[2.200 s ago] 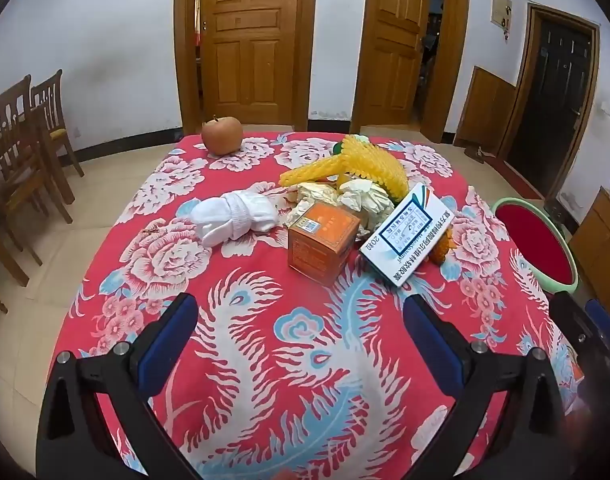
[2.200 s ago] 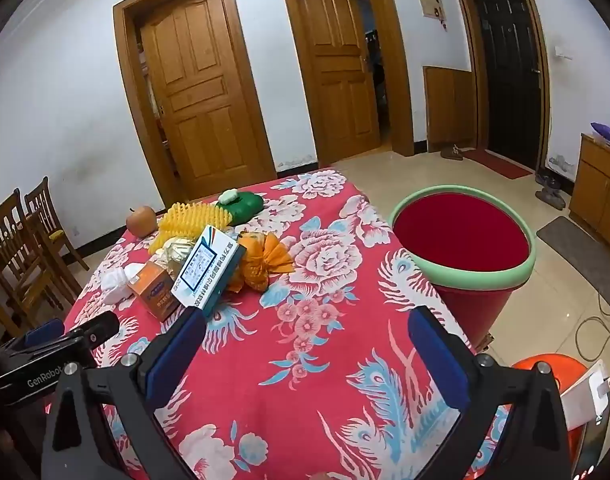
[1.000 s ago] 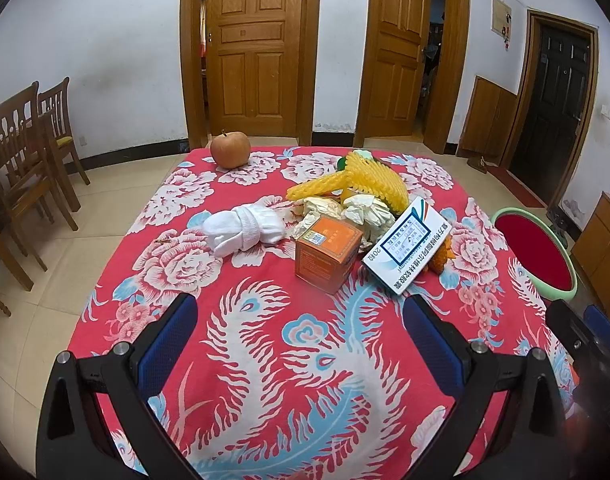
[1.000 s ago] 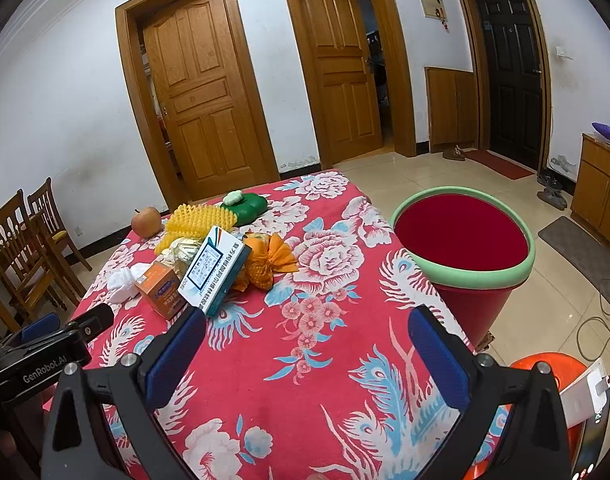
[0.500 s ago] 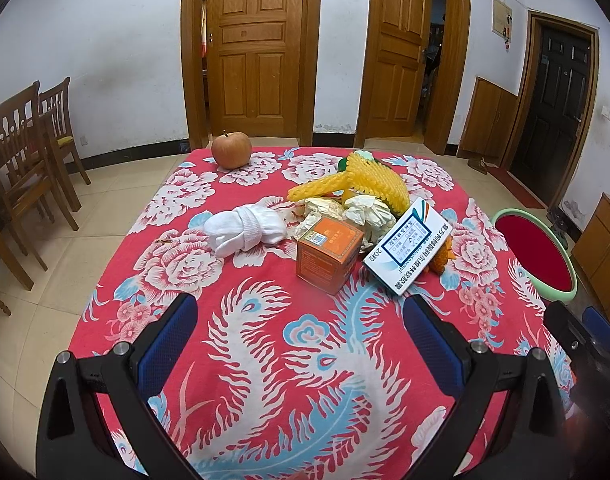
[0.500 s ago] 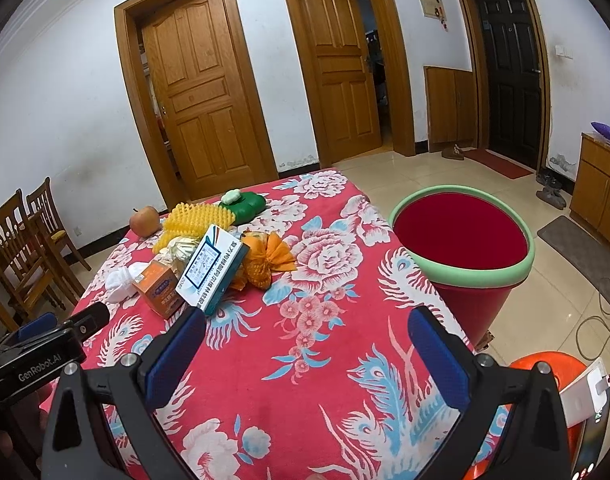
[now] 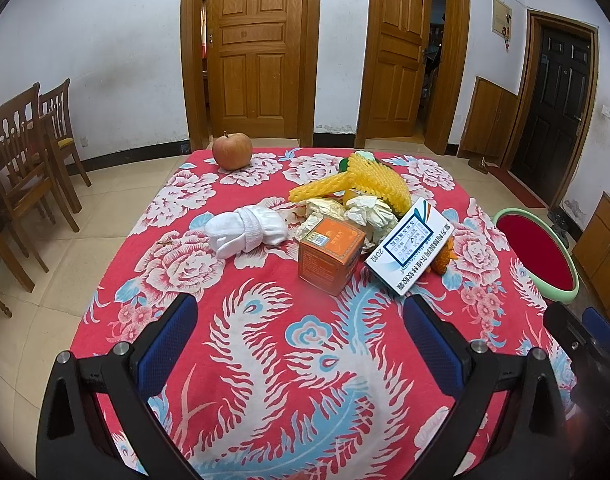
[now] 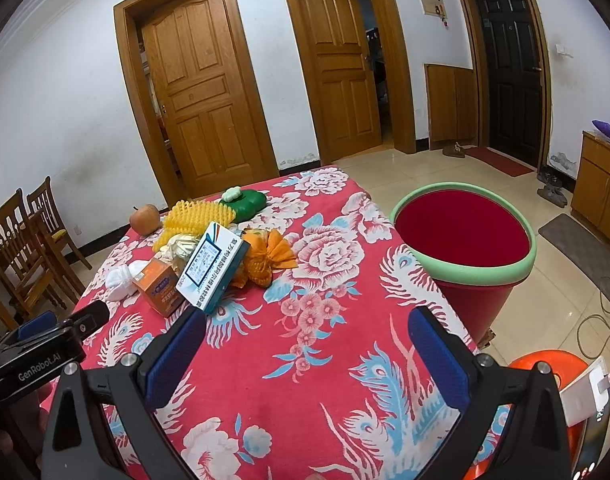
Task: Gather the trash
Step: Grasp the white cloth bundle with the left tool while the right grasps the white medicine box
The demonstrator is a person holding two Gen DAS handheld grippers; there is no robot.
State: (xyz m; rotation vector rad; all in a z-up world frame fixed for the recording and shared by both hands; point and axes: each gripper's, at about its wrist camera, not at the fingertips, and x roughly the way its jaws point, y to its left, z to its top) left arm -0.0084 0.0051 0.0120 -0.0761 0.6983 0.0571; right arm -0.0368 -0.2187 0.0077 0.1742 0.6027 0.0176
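The left gripper (image 7: 301,320) is wide open, with nothing between its two blue pads (image 7: 167,340). It hangs over the near part of a table (image 7: 265,380) with a red cloth full of white roses and blue and white feathers. The right gripper (image 8: 305,336) is wide open too and holds nothing.

The trash sits in a pile just ahead of the left gripper, and ahead and to the left of the right one. Closest is a small orange box (image 7: 331,254) with a label on top; the words are too small to read. Touching it on the right is a flat white and blue box (image 7: 411,246), tipped up against the pile. It has Chinese writing along its side and "20" at one end. Behind them are crumpled cream papers (image 7: 357,210) and a bumpy yellow foam net (image 7: 369,182). An orange net (image 8: 265,258) lies at the right of the flat box. A white rolled sock (image 7: 247,230) lies left of the orange box. An apple (image 7: 232,151) stands alone at the far edge. A green thing (image 8: 243,201) lies behind the yellow net.

A red bin (image 8: 523,266) with a pale green rim stands on the floor, ahead and right of the right gripper, beside the table. In the right view, the black body at the low left reads "GenRobot.AI".
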